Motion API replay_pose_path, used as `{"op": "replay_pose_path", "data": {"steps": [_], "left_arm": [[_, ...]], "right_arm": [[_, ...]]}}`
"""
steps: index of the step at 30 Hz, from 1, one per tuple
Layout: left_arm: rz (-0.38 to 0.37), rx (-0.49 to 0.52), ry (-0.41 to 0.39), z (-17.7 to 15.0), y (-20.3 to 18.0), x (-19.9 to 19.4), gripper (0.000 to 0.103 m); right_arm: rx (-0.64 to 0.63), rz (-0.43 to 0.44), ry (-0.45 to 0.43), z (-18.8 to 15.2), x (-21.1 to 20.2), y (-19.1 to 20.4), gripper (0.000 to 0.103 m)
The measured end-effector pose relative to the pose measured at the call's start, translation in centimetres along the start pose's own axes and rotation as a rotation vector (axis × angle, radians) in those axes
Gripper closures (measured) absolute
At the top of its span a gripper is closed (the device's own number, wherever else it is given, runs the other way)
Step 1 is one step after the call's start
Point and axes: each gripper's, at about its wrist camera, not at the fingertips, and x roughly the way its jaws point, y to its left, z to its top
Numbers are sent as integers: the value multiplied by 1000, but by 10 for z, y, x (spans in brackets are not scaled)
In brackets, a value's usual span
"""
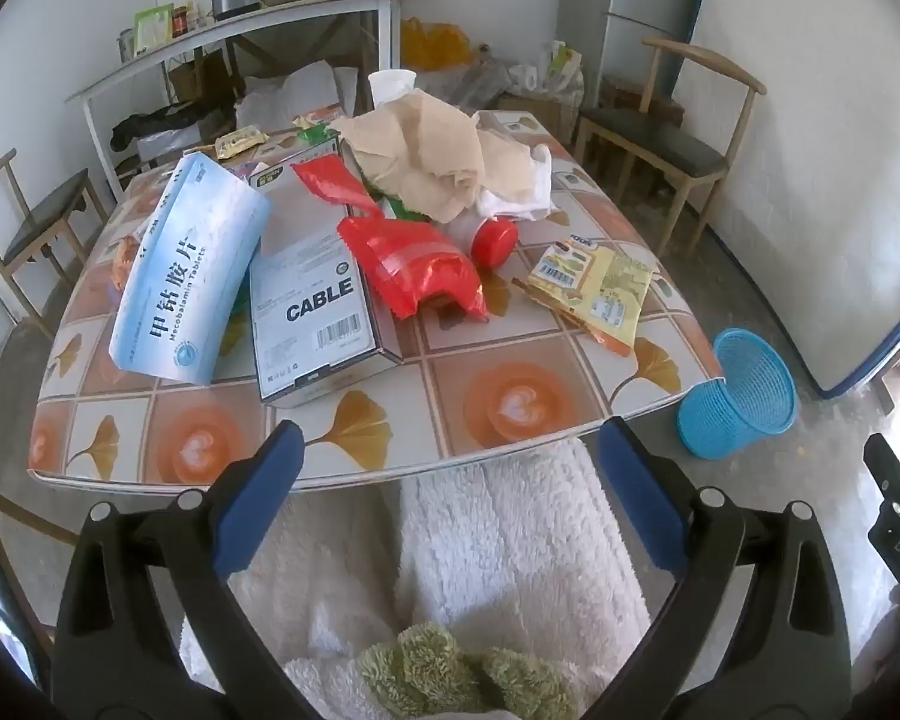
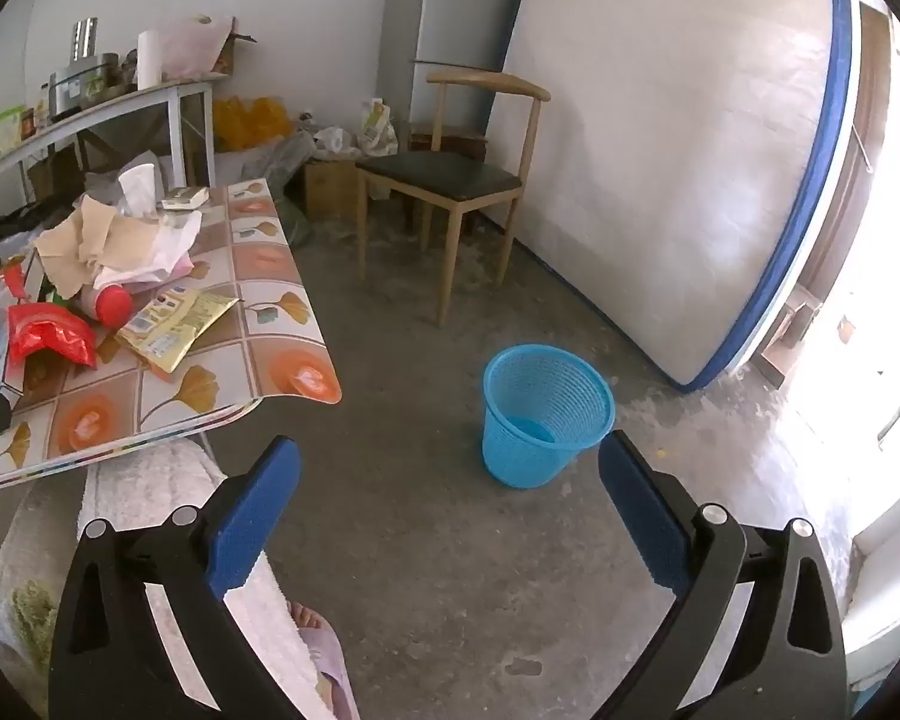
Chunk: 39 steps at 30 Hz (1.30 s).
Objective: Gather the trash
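Note:
The patterned table (image 1: 510, 354) holds a heap of trash: a pale blue medicine box (image 1: 180, 270), a grey cable box (image 1: 315, 294), a red foil bag (image 1: 414, 264), a red-capped bottle (image 1: 492, 240), crumpled brown paper (image 1: 438, 156), a yellow snack wrapper (image 1: 594, 288) and a white paper cup (image 1: 390, 84). A blue mesh waste basket (image 2: 540, 414) stands empty on the floor right of the table; it also shows in the left wrist view (image 1: 738, 396). My left gripper (image 1: 447, 450) is open and empty at the table's near edge. My right gripper (image 2: 450, 468) is open and empty above the floor, near the basket.
A wooden chair (image 2: 450, 180) stands beyond the table's right side, another chair (image 1: 30, 222) at its left. A mattress (image 2: 690, 150) leans on the right wall. A cluttered shelf (image 1: 240, 18) stands behind the table. The person's white fleece legs (image 1: 510, 540) are below the grippers.

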Motion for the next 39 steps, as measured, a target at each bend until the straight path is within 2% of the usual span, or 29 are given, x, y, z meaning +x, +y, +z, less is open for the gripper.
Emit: {"op": "replay_pose_path", "data": {"steps": [39], "left_arm": [[-8, -9, 8, 1, 8, 6, 8]], "right_arm": [[-23, 8, 0, 6, -1, 10, 6]]}}
